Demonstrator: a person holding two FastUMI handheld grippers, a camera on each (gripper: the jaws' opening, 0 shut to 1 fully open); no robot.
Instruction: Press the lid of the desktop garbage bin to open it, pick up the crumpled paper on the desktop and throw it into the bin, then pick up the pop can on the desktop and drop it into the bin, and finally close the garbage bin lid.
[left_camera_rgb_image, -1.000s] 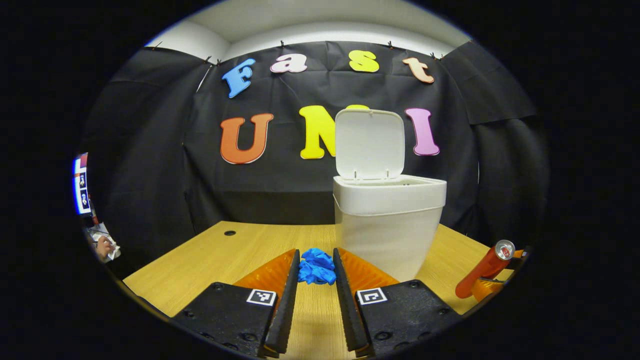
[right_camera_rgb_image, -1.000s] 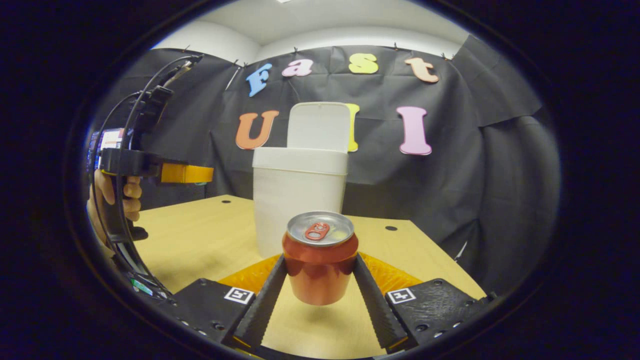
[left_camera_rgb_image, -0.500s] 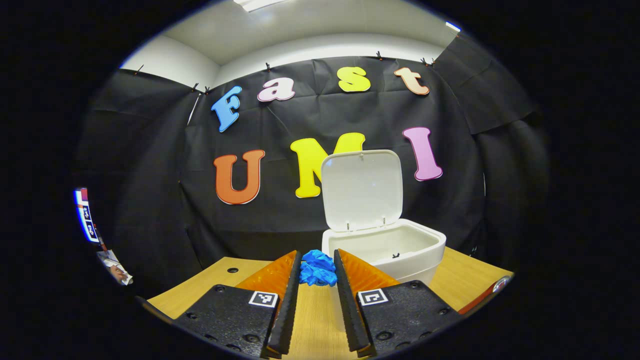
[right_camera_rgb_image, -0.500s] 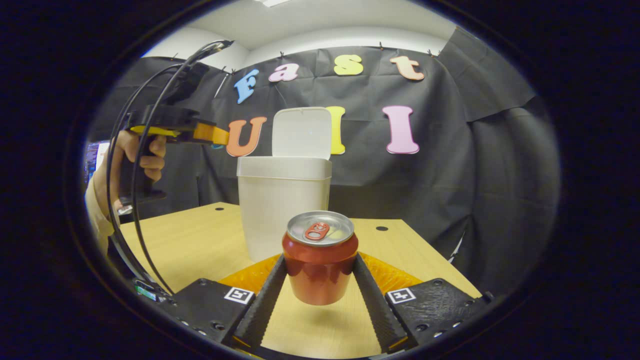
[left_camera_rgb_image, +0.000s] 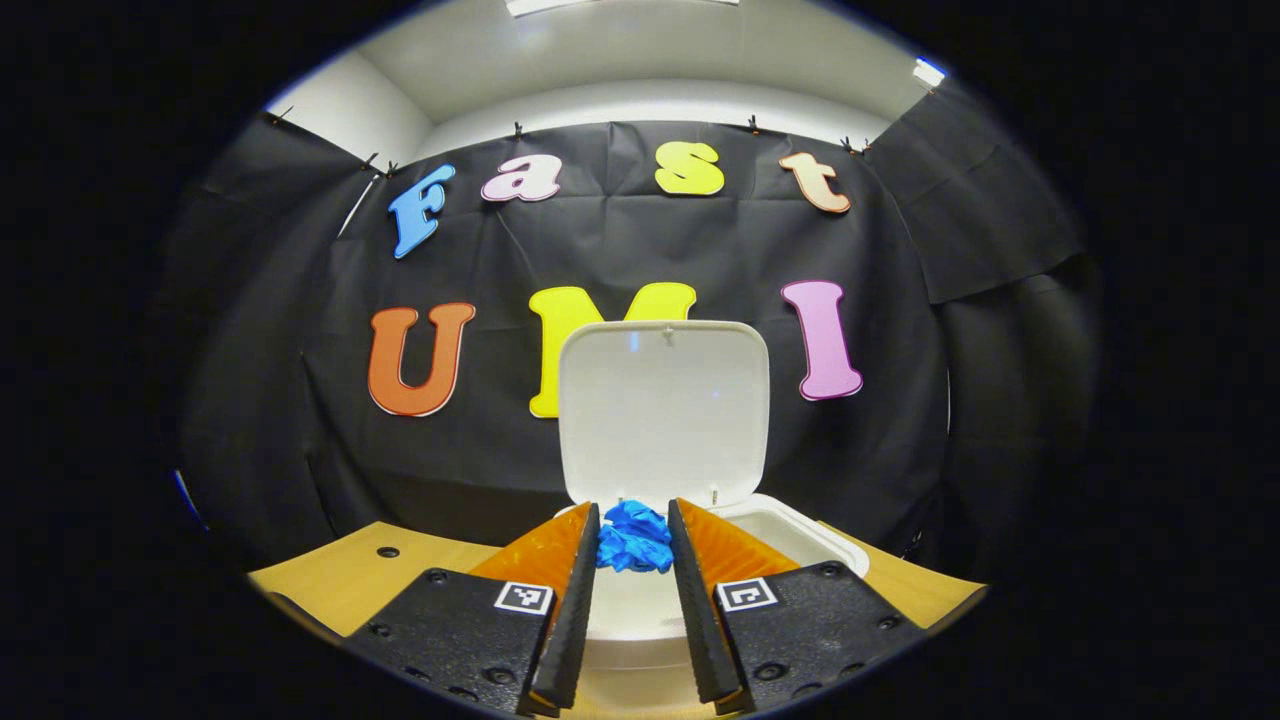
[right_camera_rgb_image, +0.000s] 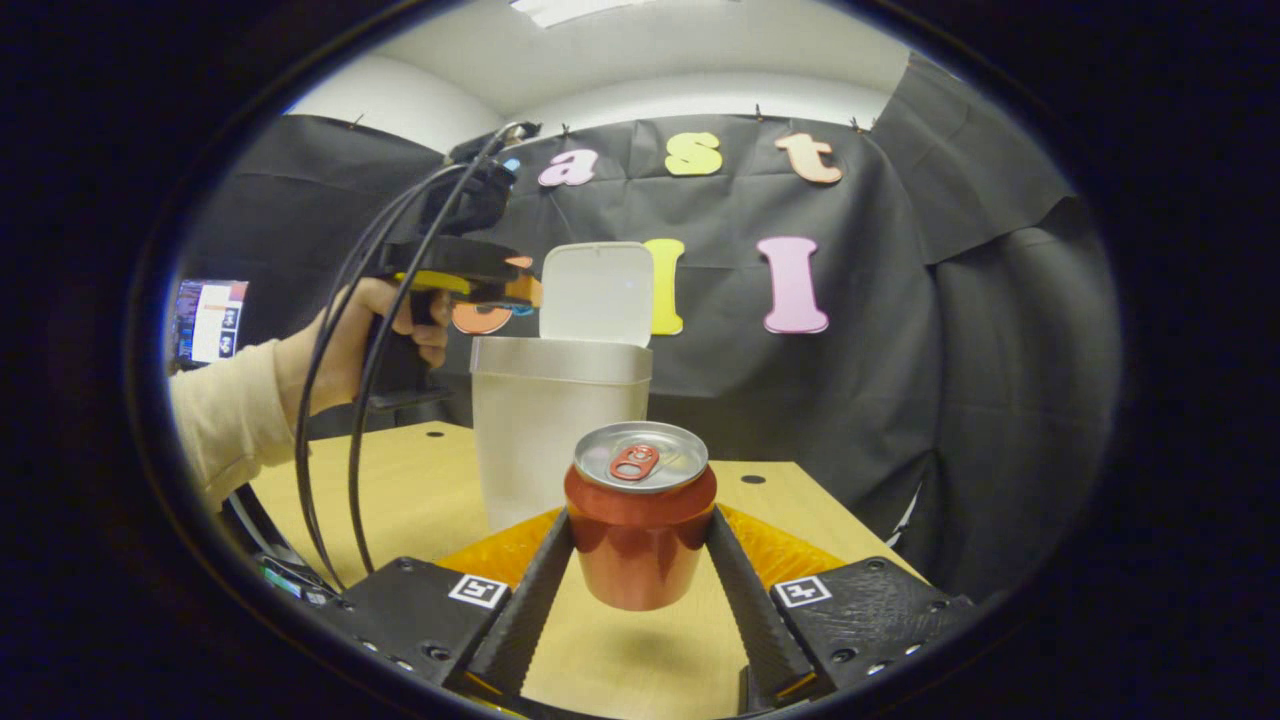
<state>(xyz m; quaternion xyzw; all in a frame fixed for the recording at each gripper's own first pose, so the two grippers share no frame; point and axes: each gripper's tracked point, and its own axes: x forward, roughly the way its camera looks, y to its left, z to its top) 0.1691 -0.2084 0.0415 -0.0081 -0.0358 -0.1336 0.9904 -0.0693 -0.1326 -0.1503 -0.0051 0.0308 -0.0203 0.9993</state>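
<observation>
Lid (left_camera_rgb_image: 664, 408) of the bin (right_camera_rgb_image: 557, 430) stands upright, mouth exposed. We note the left tongs (left_camera_rgb_image: 633, 540) clamped on the crumpled paper (left_camera_rgb_image: 633, 537), a blue wad pinched between both fingers near their tips. In the left gripper view the wad sits above the near part of the bin's opening, with the raised lid straight ahead behind it. The right gripper view shows the left tongs (right_camera_rgb_image: 520, 291) held above the bin's rim on its left side, a hand (right_camera_rgb_image: 375, 335) on the grip. We judge the coming move to be a plain release: the opening lies directly below the paper, so dropping should suffice.

Right tongs (right_camera_rgb_image: 640, 540) are clamped on the pop can (right_camera_rgb_image: 640, 515), upright, long axis vertical, pull-tab top facing up, lifted clear of the desk (right_camera_rgb_image: 420, 490). Bin lies ahead and slightly left of the can, well apart. Paper looks soft and tightly bunched; can undented.
</observation>
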